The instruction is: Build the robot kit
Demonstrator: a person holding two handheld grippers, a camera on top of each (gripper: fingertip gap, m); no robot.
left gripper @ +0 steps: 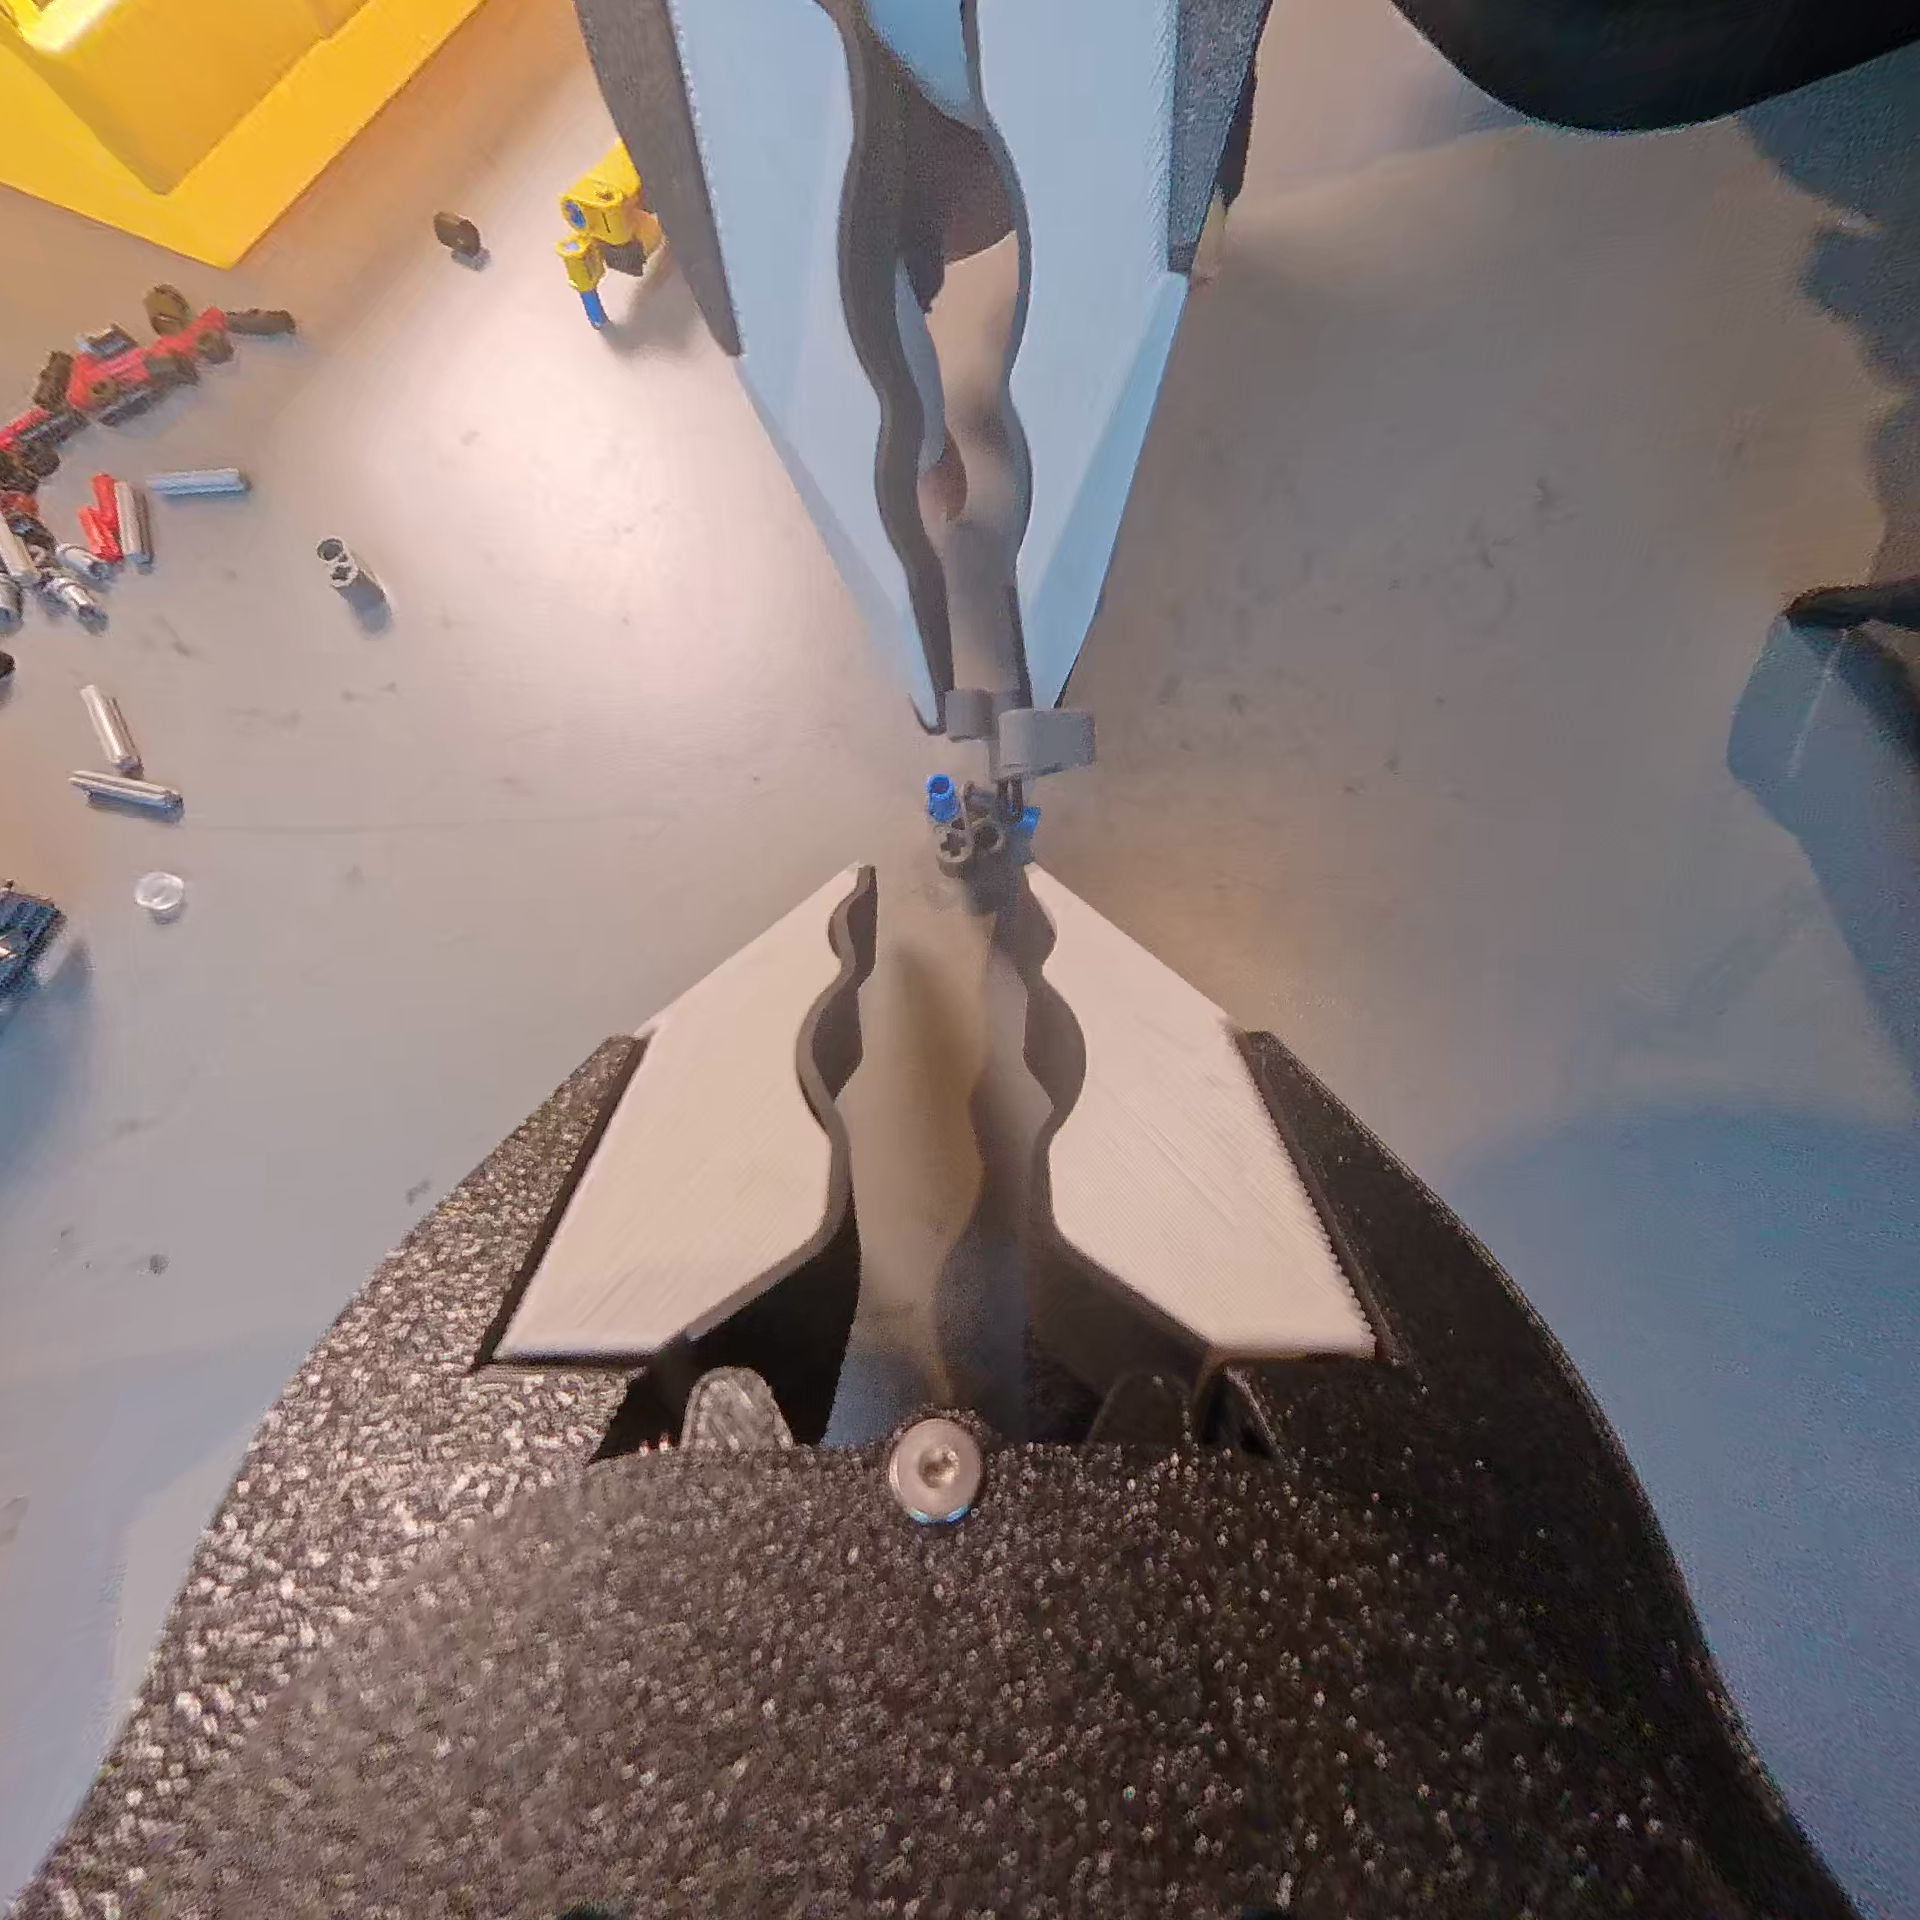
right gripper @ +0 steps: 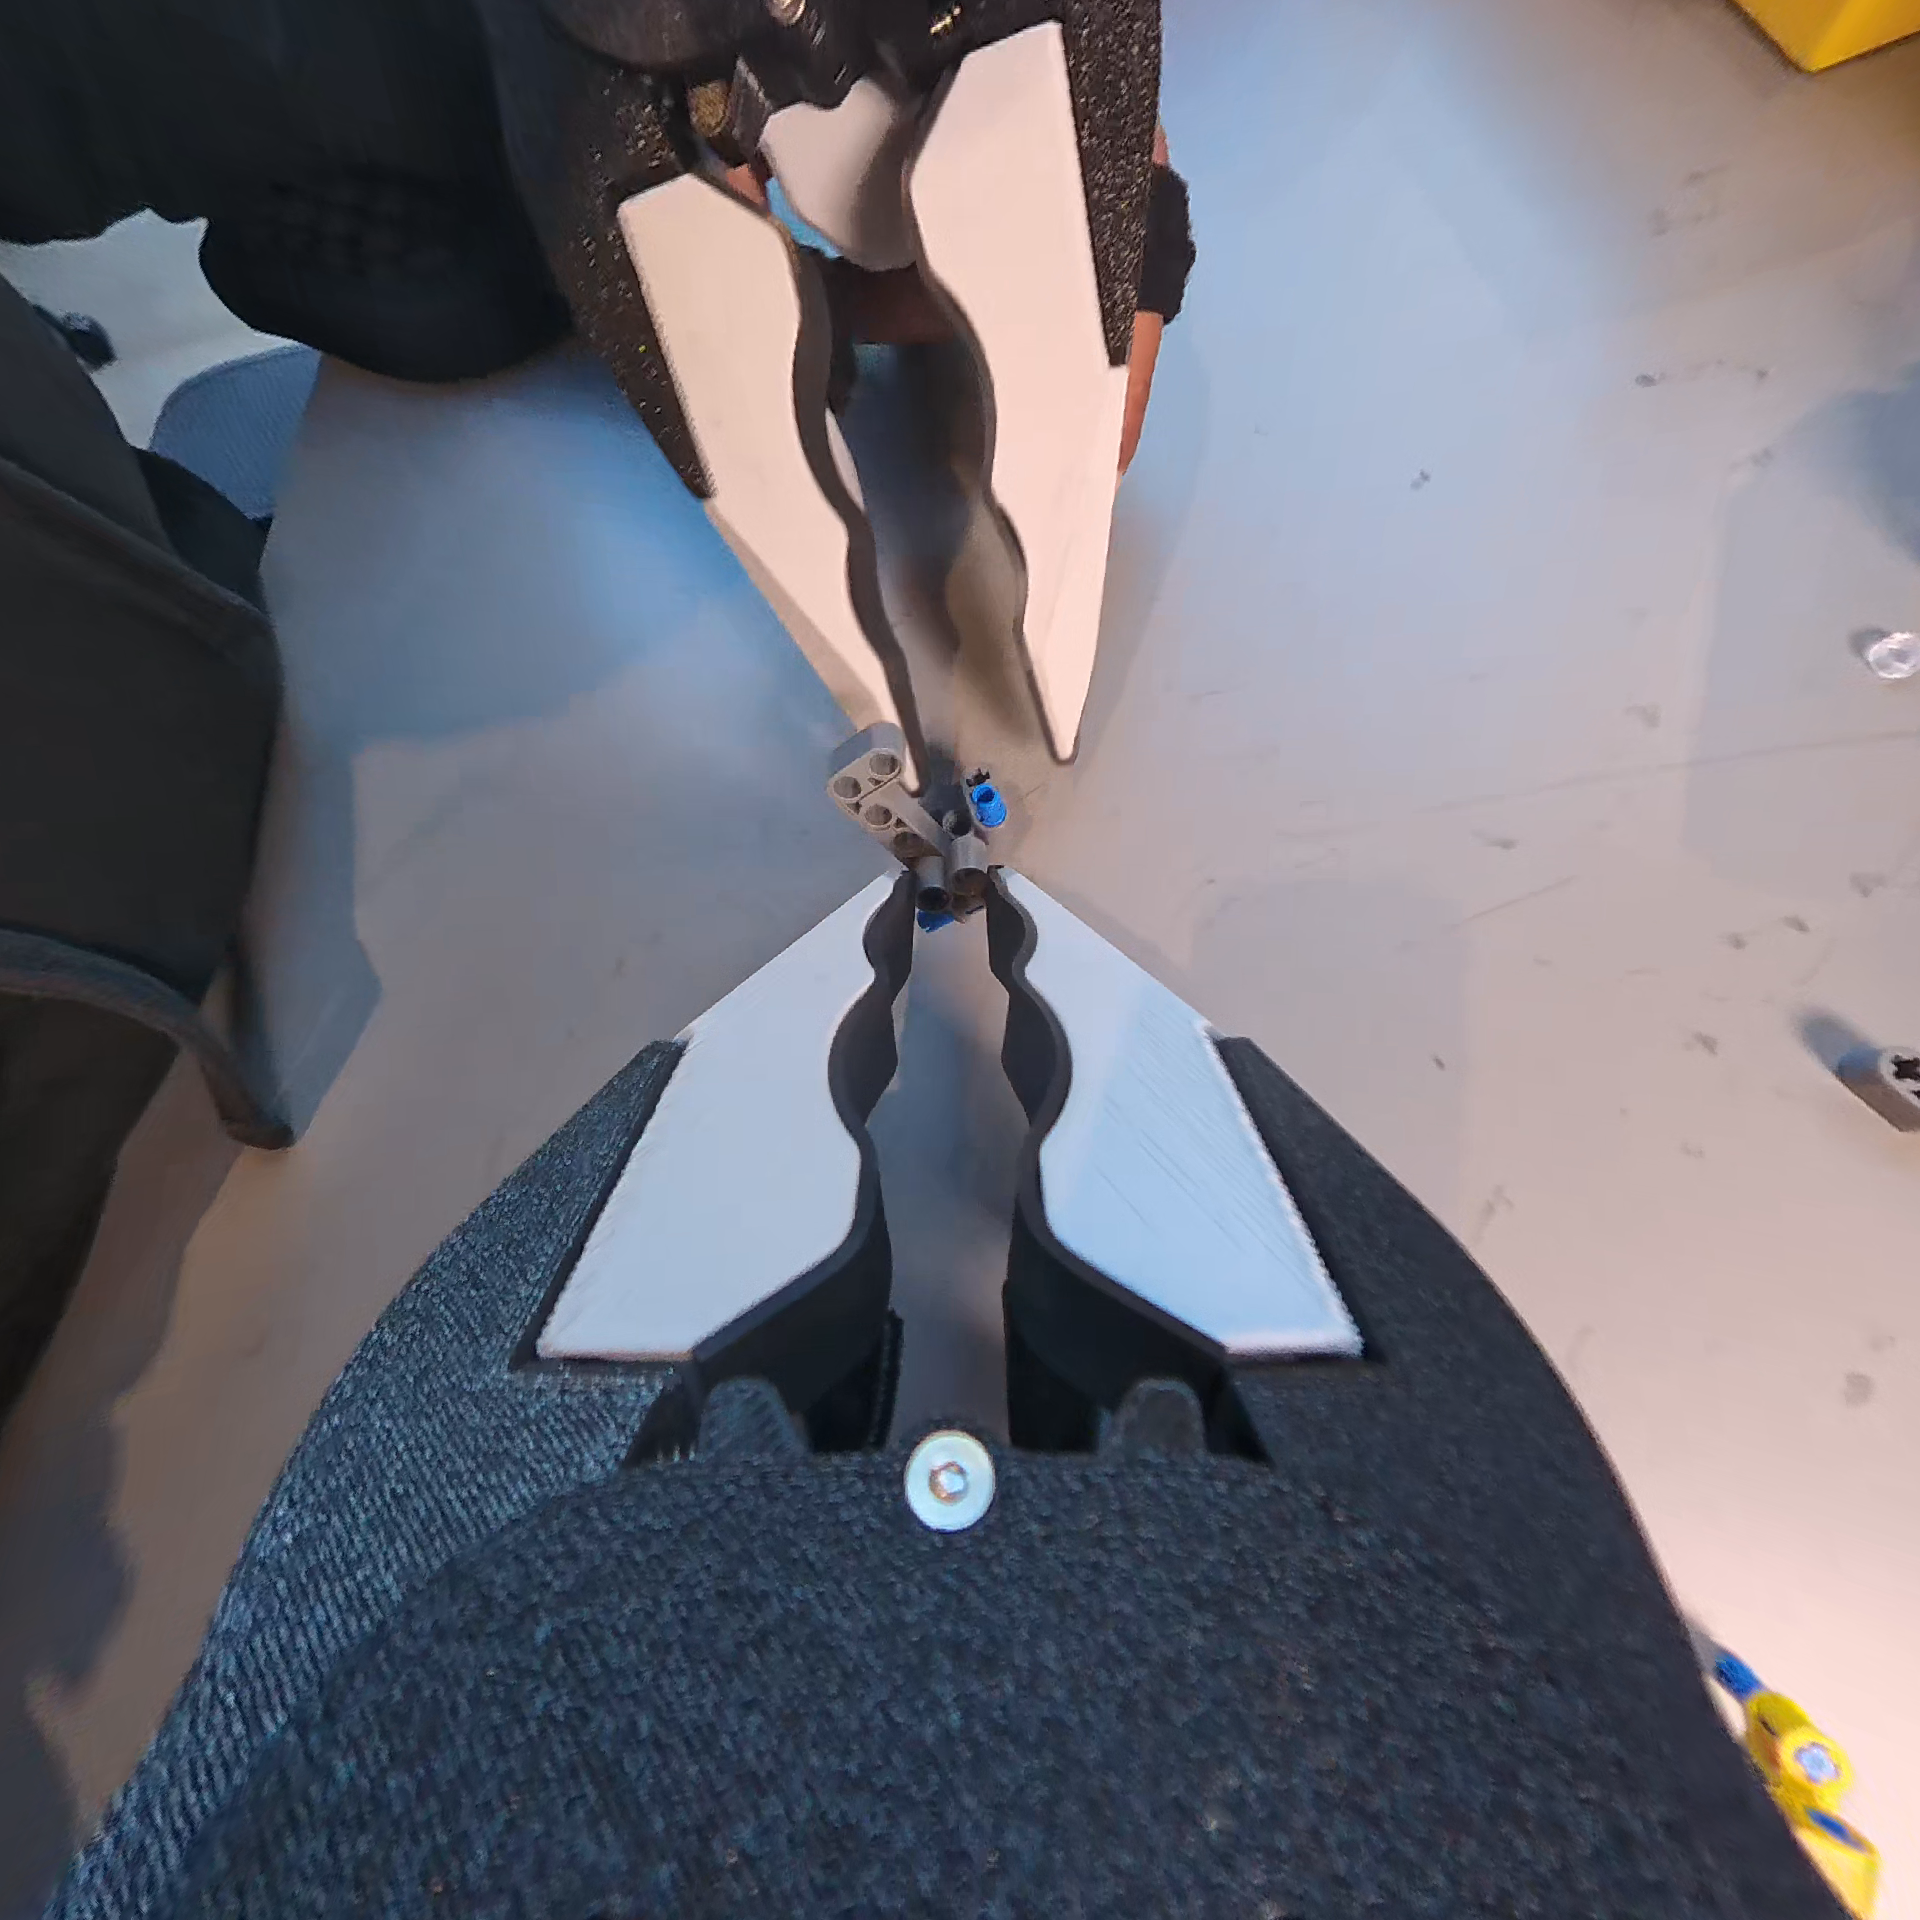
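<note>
A small brick assembly (left gripper: 977, 836) of dark grey connectors, blue pins and a light grey angled beam (right gripper: 868, 779) hangs just above the grey table between the two grippers, which face each other tip to tip. My right gripper (right gripper: 948, 883) is shut on the assembly's dark grey connectors (right gripper: 951, 871); it comes in from the top in the left wrist view (left gripper: 992, 717). My left gripper (left gripper: 948, 881) is open by a narrow gap. The assembly sits at its right fingertip (left gripper: 1039, 904) and clear of its left one. The left gripper comes in from the top in the right wrist view (right gripper: 987, 764).
Loose parts lie far left on the table: a yellow box (left gripper: 156, 104), a yellow piece with blue pins (left gripper: 603, 229), red and black pieces (left gripper: 125, 364), grey pins (left gripper: 125, 727), a clear round stud (left gripper: 159, 894). A dark chair (right gripper: 104, 727) stands beside the table. My left and right fingertips are right by each other.
</note>
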